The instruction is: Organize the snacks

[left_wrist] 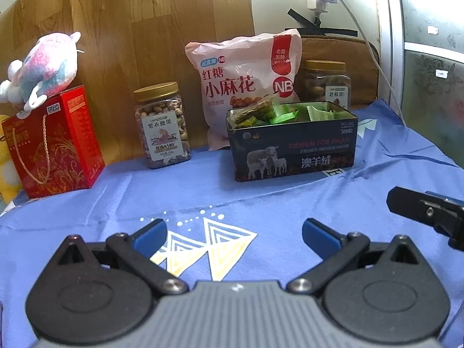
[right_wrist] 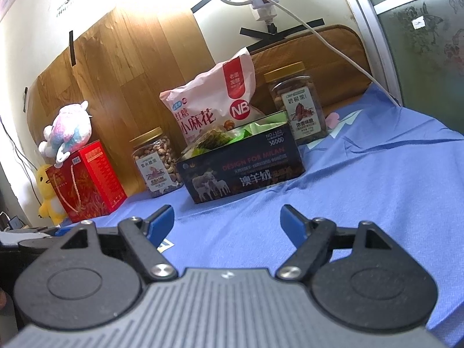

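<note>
In the left wrist view, the left claw (left_wrist: 234, 233) gapes wide and empty at lower centre over the blue cloth (left_wrist: 203, 194), while the open black tin (left_wrist: 293, 148) of green-wrapped snacks (left_wrist: 282, 116) sits at centre right, before the pink snack bag (left_wrist: 246, 84). In the right wrist view, the right claw (right_wrist: 227, 226) also stands wide and empty at lower centre, the tin (right_wrist: 240, 168) at centre between two nut jars, the cashew jar (right_wrist: 155, 163) left and the pecan jar (right_wrist: 298, 101) upper right.

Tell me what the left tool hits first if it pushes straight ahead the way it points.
Probably the blue cloth, since the open left tool tilts downward over bare fabric. On a flatter line it would likely meet the dark rectangular tin printed with sheep; depth is hard to judge.
</note>
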Motion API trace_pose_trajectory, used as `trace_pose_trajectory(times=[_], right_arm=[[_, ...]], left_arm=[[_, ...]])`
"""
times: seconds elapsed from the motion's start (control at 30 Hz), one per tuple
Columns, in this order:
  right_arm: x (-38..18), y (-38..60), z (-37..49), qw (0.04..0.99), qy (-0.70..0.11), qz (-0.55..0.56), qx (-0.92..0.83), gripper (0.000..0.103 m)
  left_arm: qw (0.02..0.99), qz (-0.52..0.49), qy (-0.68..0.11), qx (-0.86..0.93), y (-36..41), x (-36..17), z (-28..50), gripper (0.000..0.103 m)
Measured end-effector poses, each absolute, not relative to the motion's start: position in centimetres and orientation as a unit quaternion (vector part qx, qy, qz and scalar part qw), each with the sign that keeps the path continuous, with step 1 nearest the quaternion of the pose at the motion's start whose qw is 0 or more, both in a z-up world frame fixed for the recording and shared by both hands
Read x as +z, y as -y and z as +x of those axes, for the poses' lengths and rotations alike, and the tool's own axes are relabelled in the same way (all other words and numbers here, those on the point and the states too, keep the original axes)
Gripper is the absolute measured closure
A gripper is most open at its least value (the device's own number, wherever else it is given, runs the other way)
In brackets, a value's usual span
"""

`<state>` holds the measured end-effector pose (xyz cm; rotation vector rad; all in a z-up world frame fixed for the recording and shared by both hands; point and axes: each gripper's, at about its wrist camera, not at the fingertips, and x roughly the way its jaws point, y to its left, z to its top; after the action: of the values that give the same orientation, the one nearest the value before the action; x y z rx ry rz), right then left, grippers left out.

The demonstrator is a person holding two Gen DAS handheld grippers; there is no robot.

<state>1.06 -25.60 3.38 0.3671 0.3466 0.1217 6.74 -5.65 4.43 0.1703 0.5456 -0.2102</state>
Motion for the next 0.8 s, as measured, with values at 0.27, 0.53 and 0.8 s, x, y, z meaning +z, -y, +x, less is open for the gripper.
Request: trace_pose_trajectory(times=[0.27, 0.53, 0.8], right_arm=[[3.39, 25.71, 0.88, 0.967, -0.168, 0.185, 0.058, 0.02], [3.37, 25.76, 0.78, 0.966, -0.167, 0.186, 0.058, 0.02], [3.27, 25.94, 0.61, 0.966, -0.169, 0.189, 0.057, 0.02]], left_arm=[[0.954, 0.096, -0.268, -0.094, 5.83, 4.39, 6.54, 0.0], [0.951, 0.101, -0.279, -0.087, 5.85, 4.05, 6.51, 0.0], [0.95, 0.112, -0.282, -0.078, 5.89, 3.72, 6.52, 0.0]])
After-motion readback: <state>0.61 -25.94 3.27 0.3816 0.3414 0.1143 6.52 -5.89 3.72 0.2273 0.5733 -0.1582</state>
